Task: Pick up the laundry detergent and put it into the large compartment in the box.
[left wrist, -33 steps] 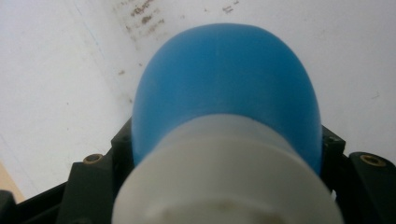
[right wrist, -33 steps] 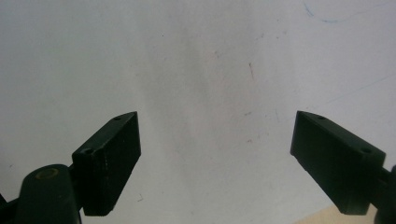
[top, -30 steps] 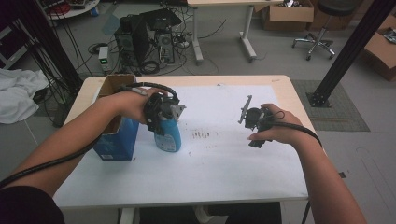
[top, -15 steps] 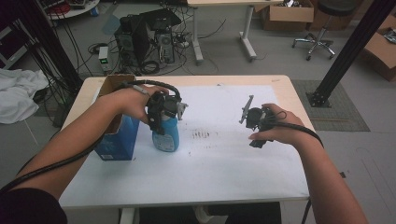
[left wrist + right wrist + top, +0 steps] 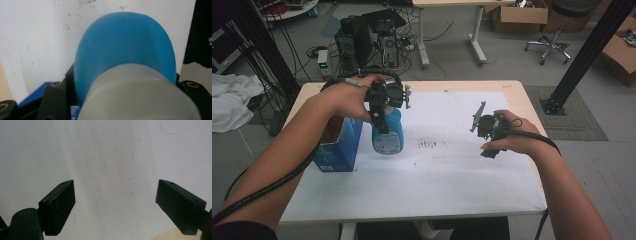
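A blue bottle (image 5: 387, 134) is gripped at its neck by the left tool (image 5: 382, 114), just beside a blue box (image 5: 337, 145) at nine o'clock on the worktop (image 5: 452, 175). The right tool (image 5: 115, 205) is held released.

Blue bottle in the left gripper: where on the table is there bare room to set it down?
The white sheet is bare between the blue bottle and the right gripper, and along its whole near edge. The far right corner is bare too. It is crowded at the left, where the blue box stands beside the bottle under the left gripper.
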